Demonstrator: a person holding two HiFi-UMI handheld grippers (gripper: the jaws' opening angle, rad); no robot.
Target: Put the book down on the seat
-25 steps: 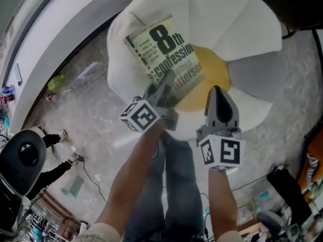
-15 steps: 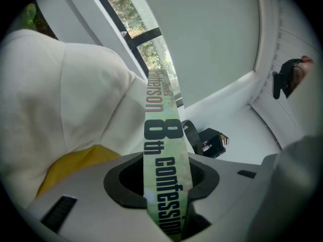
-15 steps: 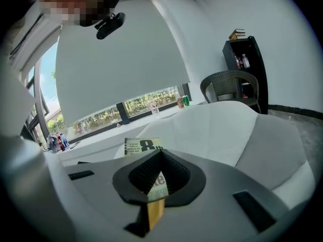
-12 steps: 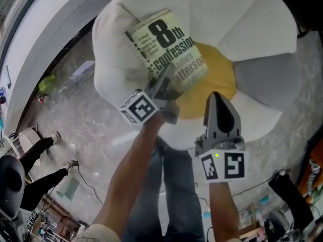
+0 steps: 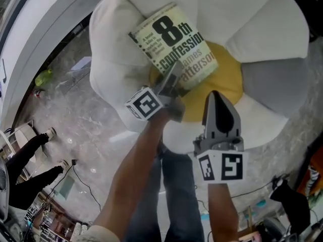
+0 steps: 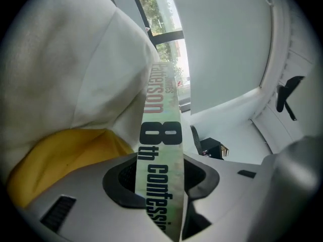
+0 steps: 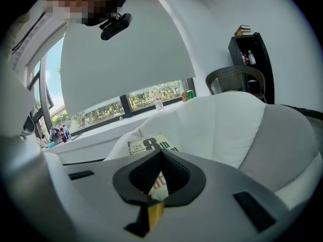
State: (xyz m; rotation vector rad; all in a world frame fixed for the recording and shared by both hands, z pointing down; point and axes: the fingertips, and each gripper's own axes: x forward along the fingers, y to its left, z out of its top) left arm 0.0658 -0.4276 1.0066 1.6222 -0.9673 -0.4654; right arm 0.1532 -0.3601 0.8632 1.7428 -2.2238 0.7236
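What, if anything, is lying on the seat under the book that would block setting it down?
Nothing visible. The book, clamped in the left hand-held gripper, is over the middle of the seat, and the cushion around it is bare. The patch directly beneath the book is hidden.

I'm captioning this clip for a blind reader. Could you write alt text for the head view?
Seen from above, the left tongs grip a paperback book by its lower edge over a flower-shaped seat with white and grey petals and a yellow centre. The right tongs hover empty beside it.
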